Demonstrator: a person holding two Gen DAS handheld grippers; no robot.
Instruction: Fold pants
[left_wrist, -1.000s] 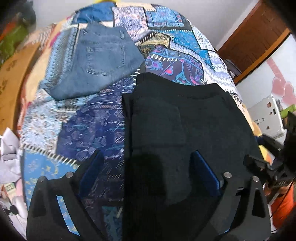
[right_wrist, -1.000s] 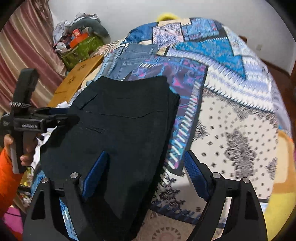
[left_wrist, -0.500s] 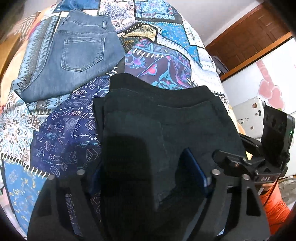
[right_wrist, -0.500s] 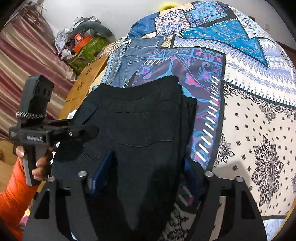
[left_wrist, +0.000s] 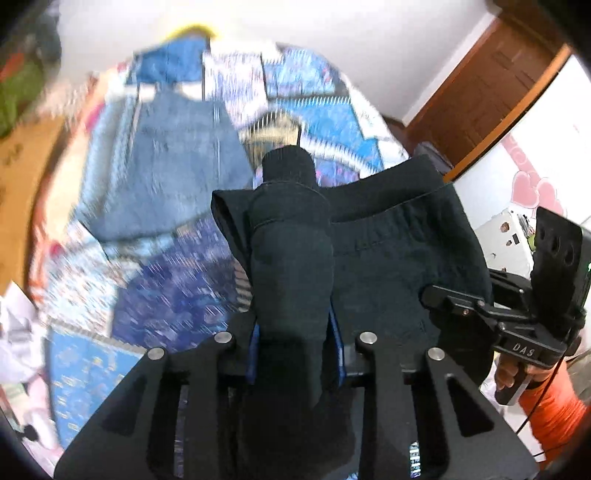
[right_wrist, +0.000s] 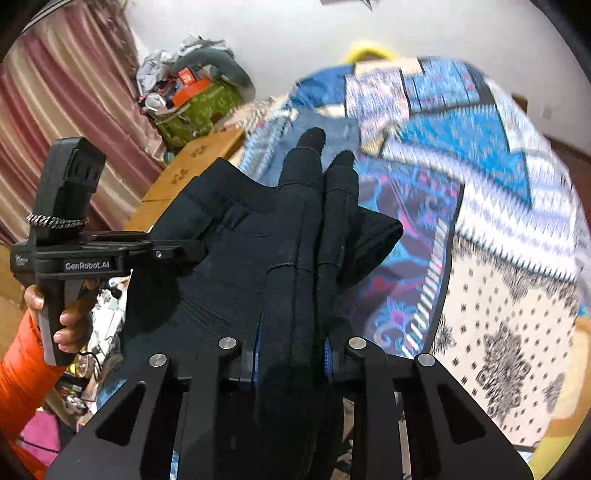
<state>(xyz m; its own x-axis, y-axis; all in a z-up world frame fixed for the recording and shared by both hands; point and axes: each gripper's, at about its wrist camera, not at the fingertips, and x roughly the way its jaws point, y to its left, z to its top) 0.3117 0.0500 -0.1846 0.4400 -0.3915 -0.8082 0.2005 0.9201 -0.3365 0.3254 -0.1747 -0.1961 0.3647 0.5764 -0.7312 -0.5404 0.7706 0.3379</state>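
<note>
The black pants (left_wrist: 391, 258) are folded and lifted off the patterned bedspread (left_wrist: 166, 295). My left gripper (left_wrist: 295, 343) is shut on a bunched edge of the black pants, which stick up between its blue pads. My right gripper (right_wrist: 291, 354) is shut on the other near edge of the black pants (right_wrist: 229, 251). The cloth hangs stretched between the two grippers. The left gripper also shows in the right wrist view (right_wrist: 181, 251), and the right gripper in the left wrist view (left_wrist: 439, 295).
Folded blue jeans (left_wrist: 177, 166) lie on the bedspread farther back. A wooden door (left_wrist: 491, 99) stands at the right. A green bag with clutter (right_wrist: 195, 107) and a striped curtain (right_wrist: 62, 110) are at the left of the bed.
Both grippers have closed on the near edge of the black pants and raised it off the bed. The cloth now bunches up between the pads. The views are blurred by motion.
</note>
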